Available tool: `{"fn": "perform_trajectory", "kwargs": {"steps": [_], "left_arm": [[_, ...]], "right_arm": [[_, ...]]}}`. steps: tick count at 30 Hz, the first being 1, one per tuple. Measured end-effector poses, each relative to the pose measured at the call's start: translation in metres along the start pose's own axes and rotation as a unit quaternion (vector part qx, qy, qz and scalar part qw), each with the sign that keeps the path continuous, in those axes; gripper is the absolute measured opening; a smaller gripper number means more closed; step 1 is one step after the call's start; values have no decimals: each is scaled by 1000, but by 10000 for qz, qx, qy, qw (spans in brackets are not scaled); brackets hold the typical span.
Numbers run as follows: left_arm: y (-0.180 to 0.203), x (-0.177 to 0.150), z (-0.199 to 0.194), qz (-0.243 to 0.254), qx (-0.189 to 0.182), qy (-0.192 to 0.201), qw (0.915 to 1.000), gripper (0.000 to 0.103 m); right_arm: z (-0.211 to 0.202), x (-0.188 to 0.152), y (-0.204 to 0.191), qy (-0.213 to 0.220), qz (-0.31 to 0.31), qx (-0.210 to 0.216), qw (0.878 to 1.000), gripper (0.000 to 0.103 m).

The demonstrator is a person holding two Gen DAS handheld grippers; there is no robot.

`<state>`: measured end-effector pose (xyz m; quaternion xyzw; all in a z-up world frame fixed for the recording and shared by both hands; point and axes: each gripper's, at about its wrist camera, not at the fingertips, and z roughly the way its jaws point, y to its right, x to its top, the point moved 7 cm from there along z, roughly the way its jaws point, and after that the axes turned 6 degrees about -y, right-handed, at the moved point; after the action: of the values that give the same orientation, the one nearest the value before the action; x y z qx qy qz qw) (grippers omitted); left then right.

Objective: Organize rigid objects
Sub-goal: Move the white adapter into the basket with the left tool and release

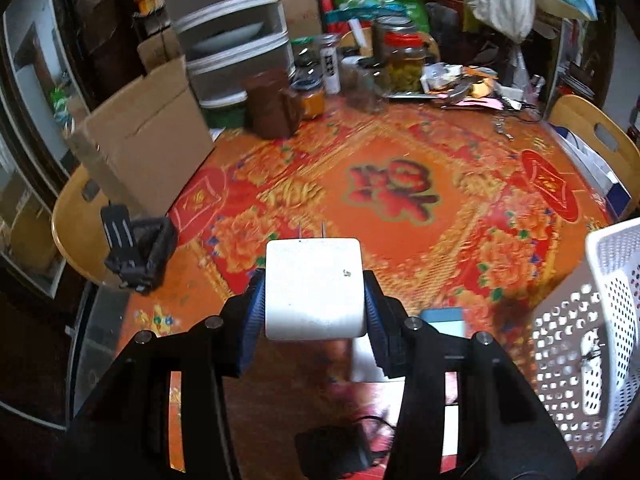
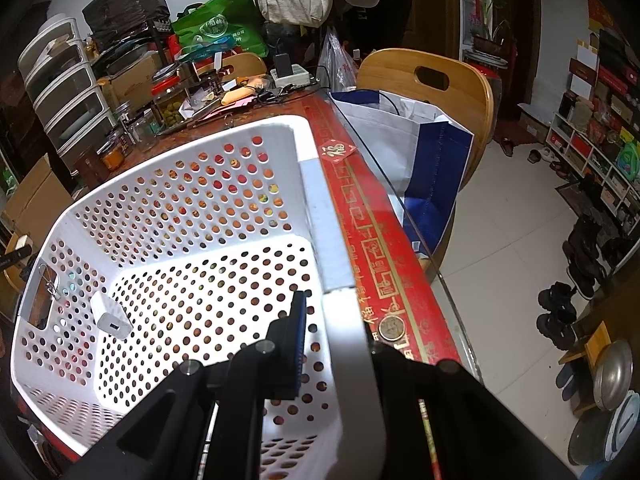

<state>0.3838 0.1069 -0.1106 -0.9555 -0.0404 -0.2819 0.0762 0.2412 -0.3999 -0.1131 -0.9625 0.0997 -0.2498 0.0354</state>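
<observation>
My left gripper (image 1: 314,292) is shut on a white plug-in charger (image 1: 314,280), prongs pointing away, held above the red-orange tablecloth (image 1: 400,184). A white perforated basket (image 1: 580,352) stands at its right. In the right wrist view my right gripper (image 2: 340,344) is shut on the basket's near right rim (image 2: 348,360), one finger inside, the other outside. A small white USB charger (image 2: 111,316) lies on the basket floor at the left. A black adapter (image 1: 332,452) and a teal-white box (image 1: 444,320) lie on the table under my left gripper.
A black phone holder (image 1: 136,252) sits at the table's left edge by a cardboard box (image 1: 140,140). Jars (image 1: 400,64), a brown teapot (image 1: 272,104) and plastic drawers (image 1: 232,36) crowd the far side. A wooden chair with a blue-white bag (image 2: 412,148) stands right of the table.
</observation>
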Motion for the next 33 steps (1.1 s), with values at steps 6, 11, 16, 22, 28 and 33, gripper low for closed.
{"fn": "perform_trajectory", "kwargs": {"steps": [6,11,16,22,28,33], "left_arm": [[35,7,-23,192,-36,159,9997,43],[62,10,-45,380,-57,337,9987,43],[85,12,-65,533,-78,461,9975,43],[113,11,-84,682,-195,549,9960,43],[165,7,-103,1063,-491,587,9914,43],[242,-12,-101,1875,-1021,33,9769,43]], "right_arm": [[0,0,-2,4,-33,7,10000,11],[1,-1,-2,5,-34,12,10000,11],[0,-1,-2,4,-37,9,10000,11],[1,-1,-2,5,-35,14,10000,11],[1,-1,-2,1,-32,16,10000,11],[1,-1,-3,-3,-34,12,10000,11]]}}
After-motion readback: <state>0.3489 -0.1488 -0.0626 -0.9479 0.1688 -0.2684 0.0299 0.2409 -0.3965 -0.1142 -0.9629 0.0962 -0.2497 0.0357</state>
